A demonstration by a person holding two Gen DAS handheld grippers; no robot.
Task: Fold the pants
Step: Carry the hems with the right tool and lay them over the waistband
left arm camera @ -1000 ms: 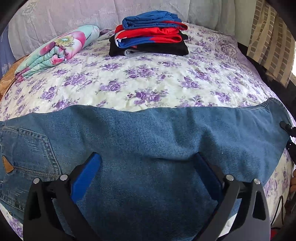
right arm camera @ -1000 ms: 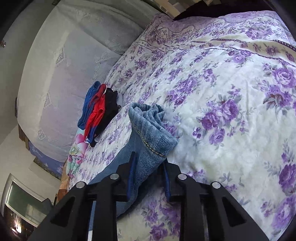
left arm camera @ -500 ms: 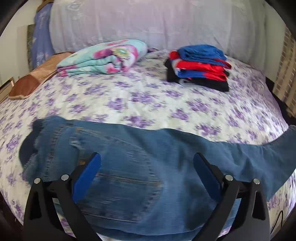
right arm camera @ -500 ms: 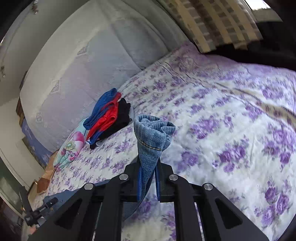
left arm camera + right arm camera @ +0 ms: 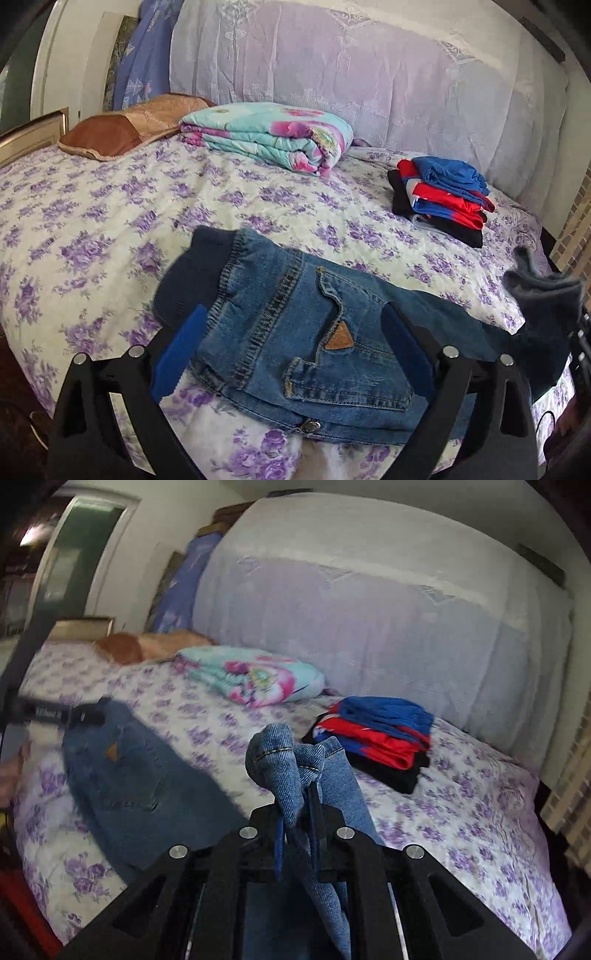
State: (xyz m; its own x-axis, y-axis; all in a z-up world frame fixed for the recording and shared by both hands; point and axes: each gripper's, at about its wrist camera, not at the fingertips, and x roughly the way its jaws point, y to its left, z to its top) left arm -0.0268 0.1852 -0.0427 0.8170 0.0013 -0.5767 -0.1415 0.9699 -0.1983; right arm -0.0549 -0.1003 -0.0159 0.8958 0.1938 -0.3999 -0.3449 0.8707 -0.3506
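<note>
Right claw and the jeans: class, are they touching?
Touching. The right wrist view shows the right claw shut on the bunched leg end of the jeans.

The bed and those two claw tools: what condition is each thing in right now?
Jeans: spread flat at the waist end, leg ends lifted.
Leg ends: bunched, pinched in the right claw.
Right claw: shut on the leg ends.
Left claw: open over the waist, gripping nothing; jaws have just closed slightly.
Blanket: folded.
Clothes pile: folded, stacked.
Pillow: lying flat.
Bedsheet: spread out.
</note>
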